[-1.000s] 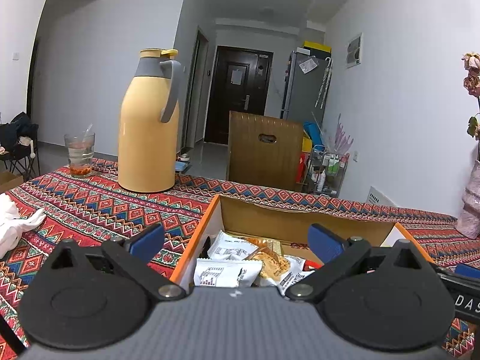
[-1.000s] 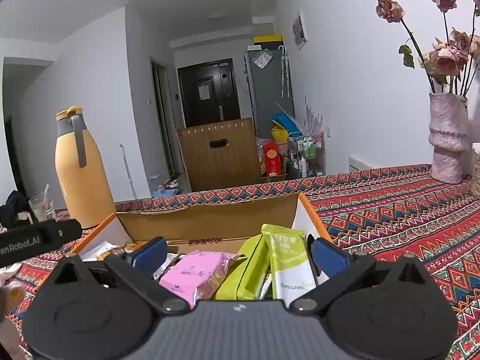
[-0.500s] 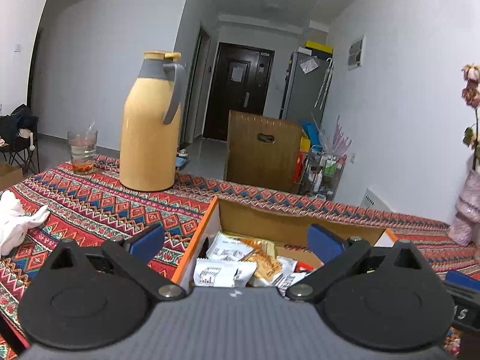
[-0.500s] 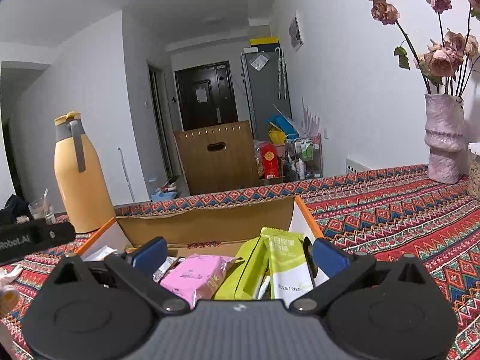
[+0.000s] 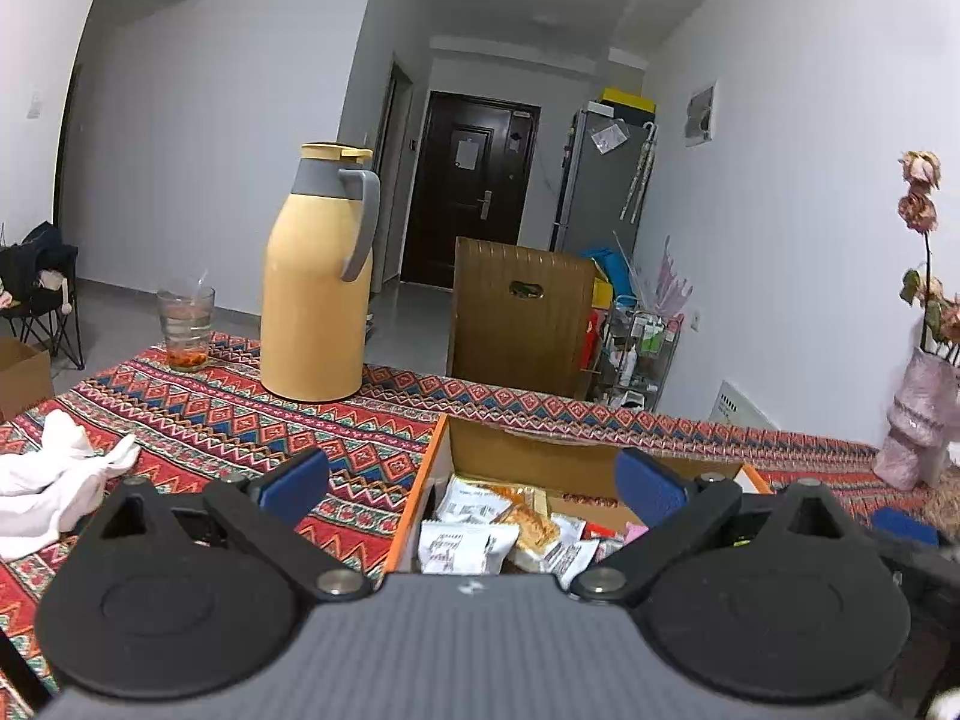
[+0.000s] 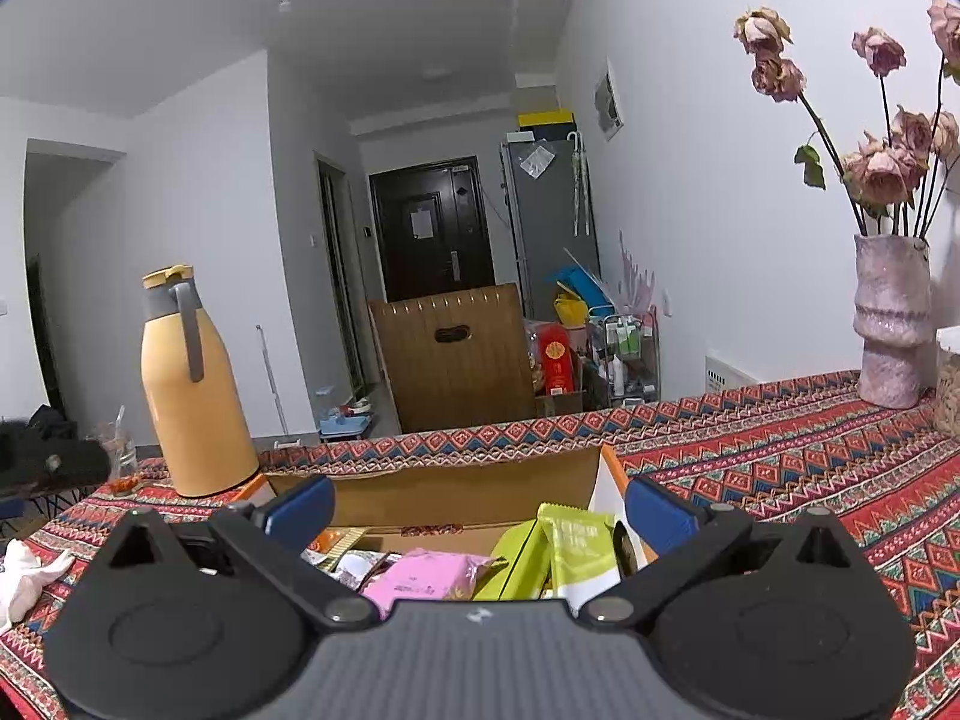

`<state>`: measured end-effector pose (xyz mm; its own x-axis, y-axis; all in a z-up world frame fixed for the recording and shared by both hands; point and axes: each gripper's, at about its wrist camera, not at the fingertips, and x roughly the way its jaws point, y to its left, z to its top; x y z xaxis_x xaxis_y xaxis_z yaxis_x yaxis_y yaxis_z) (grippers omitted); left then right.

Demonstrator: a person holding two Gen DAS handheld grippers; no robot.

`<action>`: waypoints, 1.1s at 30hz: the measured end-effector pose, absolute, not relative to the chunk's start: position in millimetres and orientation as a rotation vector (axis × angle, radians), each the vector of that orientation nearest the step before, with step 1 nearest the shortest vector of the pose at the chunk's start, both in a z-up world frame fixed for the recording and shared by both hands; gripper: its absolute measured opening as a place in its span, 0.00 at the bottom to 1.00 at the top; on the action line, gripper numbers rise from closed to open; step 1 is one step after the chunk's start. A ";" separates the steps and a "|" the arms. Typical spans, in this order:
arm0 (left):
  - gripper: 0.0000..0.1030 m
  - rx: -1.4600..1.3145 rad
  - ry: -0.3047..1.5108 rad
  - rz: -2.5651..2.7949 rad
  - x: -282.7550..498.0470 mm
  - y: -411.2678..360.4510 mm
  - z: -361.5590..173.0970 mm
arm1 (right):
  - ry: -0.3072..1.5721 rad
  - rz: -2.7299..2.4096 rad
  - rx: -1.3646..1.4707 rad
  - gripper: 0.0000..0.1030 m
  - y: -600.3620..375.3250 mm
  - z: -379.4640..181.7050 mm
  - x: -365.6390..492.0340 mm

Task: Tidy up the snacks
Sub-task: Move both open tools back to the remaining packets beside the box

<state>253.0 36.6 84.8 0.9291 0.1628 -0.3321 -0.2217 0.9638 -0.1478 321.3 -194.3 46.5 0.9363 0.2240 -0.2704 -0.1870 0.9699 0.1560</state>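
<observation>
An open cardboard box [image 5: 540,453] with orange edges sits on the patterned tablecloth. White and tan snack packets [image 5: 468,546] fill its left part. A pink packet [image 6: 423,579] and upright green packets [image 6: 579,546] fill its right part, inside the same box [image 6: 456,489]. My left gripper [image 5: 474,483] hovers open over the box's near left side, holding nothing. Over the near right side, my right gripper [image 6: 480,510] is open too, empty. The other gripper's body shows dark at the left edge [image 6: 54,468] of the right wrist view.
A yellow thermos jug [image 5: 318,276] and a glass [image 5: 185,327] stand at the table's far left. A white cloth [image 5: 54,480] lies on the left. A pink vase [image 6: 891,324] of dried roses stands at the far right. A brown chair back [image 5: 522,324] rises behind the table.
Both grippers have drawn back and lifted a little from the box, so it sits lower and smaller in both views. Both stay open and empty.
</observation>
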 end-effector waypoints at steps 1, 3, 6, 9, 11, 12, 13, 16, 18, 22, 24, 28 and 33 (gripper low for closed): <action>1.00 -0.179 0.328 0.195 250.1 36.1 84.7 | 0.289 0.210 0.126 1.00 -194.0 48.8 320.5; 1.00 -0.163 0.339 0.186 243.5 35.0 83.0 | 0.285 0.211 0.124 1.00 -194.3 53.8 317.1; 1.00 -0.147 0.363 0.172 234.0 34.3 76.4 | 0.284 0.216 0.124 1.00 -196.4 59.8 309.0; 1.00 -0.137 0.392 0.163 227.0 36.1 65.6 | 0.293 0.214 0.112 1.00 -199.2 60.1 299.3; 1.00 -0.134 0.414 0.162 222.9 38.4 57.8 | 0.311 0.214 0.103 1.00 -200.6 56.8 293.1; 1.00 -0.136 0.425 0.166 220.3 40.1 53.5 | 0.323 0.212 0.097 1.00 -201.3 54.4 289.6; 1.00 -0.139 0.433 0.168 218.1 42.8 49.9 | 0.334 0.210 0.093 1.00 -202.1 51.3 285.7; 1.00 -0.151 0.462 0.172 212.9 49.3 37.8 | 0.373 0.204 0.091 1.00 -206.0 39.5 274.0; 1.00 -0.154 0.479 0.172 209.5 53.5 30.1 | 0.408 0.201 0.090 1.00 -208.6 29.0 265.5; 1.00 -0.145 0.481 0.162 201.9 56.2 17.2 | 0.466 0.207 0.079 1.00 -211.7 11.5 249.4; 1.00 -0.137 0.464 0.154 197.9 57.0 10.2 | 0.488 0.205 0.066 1.00 -211.7 4.9 243.0; 1.00 -0.118 0.476 0.154 199.5 56.7 -6.0 | 0.524 0.199 0.056 1.00 -211.3 -4.4 237.9; 1.00 -0.151 0.517 0.144 205.6 62.6 -13.1 | 0.562 0.193 0.044 1.00 -204.8 -12.8 238.4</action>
<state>205.6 62.6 -13.1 0.8596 0.0987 -0.5014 -0.1747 0.9788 -0.1068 238.4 -204.8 -12.8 0.8289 0.1933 -0.5249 -0.1694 0.9811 0.0938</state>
